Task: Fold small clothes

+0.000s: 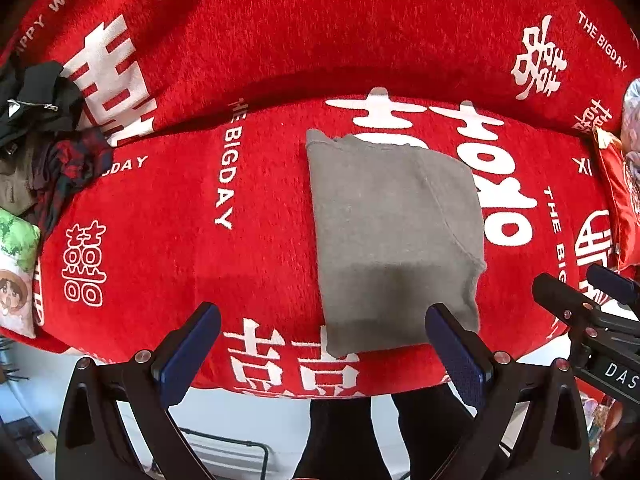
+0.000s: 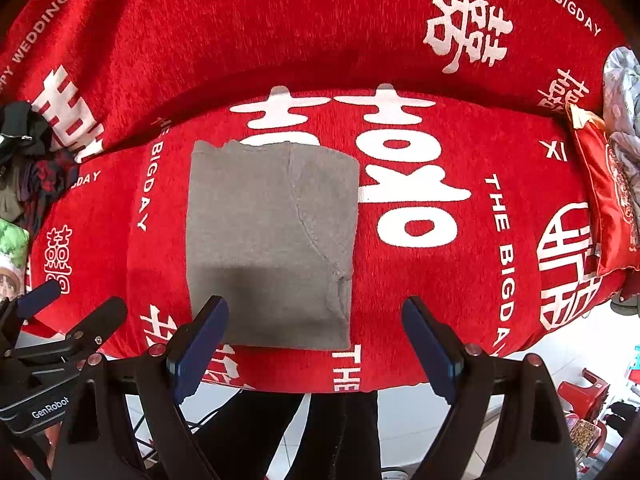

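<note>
A grey garment (image 1: 394, 236) lies folded into a flat rectangle on the red blanket (image 1: 200, 216); it also shows in the right wrist view (image 2: 272, 240). My left gripper (image 1: 322, 354) is open and empty, held above the blanket's near edge, with the garment's near end between its fingers. My right gripper (image 2: 316, 346) is open and empty, also over the near edge, its left finger over the garment's near left corner. The right gripper shows at the right of the left wrist view (image 1: 580, 296), and the left gripper at the left of the right wrist view (image 2: 68, 304).
A heap of dark and plaid clothes (image 1: 44, 136) lies at the left end of the sofa, beside a cartoon cushion (image 1: 14, 272). A red cushion (image 2: 608, 196) and pale cloth (image 2: 624, 92) sit at the right. A person's dark legs (image 2: 304, 432) stand below.
</note>
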Demonstrator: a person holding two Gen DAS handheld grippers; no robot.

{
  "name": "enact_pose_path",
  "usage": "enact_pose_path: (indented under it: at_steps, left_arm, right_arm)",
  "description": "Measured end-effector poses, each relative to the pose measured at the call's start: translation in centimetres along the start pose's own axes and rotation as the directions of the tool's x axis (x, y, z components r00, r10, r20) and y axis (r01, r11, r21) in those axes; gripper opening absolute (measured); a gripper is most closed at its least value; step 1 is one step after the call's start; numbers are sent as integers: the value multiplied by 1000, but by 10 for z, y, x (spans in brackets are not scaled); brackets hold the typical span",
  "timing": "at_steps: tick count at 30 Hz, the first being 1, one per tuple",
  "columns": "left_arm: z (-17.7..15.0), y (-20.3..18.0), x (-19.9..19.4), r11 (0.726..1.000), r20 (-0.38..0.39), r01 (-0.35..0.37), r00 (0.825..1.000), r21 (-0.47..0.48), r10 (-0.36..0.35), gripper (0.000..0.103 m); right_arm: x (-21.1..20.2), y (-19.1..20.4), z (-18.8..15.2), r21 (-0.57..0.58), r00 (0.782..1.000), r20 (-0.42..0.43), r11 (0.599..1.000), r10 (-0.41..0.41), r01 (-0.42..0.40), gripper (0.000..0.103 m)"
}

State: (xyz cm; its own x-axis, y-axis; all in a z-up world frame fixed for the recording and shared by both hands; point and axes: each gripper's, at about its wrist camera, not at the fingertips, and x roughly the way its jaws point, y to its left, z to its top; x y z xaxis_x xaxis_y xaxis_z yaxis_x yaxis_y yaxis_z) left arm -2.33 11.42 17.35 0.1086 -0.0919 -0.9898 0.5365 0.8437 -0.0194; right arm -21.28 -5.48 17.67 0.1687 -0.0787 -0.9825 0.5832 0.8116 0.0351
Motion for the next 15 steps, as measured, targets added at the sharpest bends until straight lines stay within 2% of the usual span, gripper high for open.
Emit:
enact_pose_path:
  at_steps: [15]
  left_arm:
    - [3, 1, -5, 1000, 18, -12, 1000, 9, 11, 102]
  right_arm:
    - [-5, 6, 1, -6, 1000, 9, 1000, -17, 17, 90]
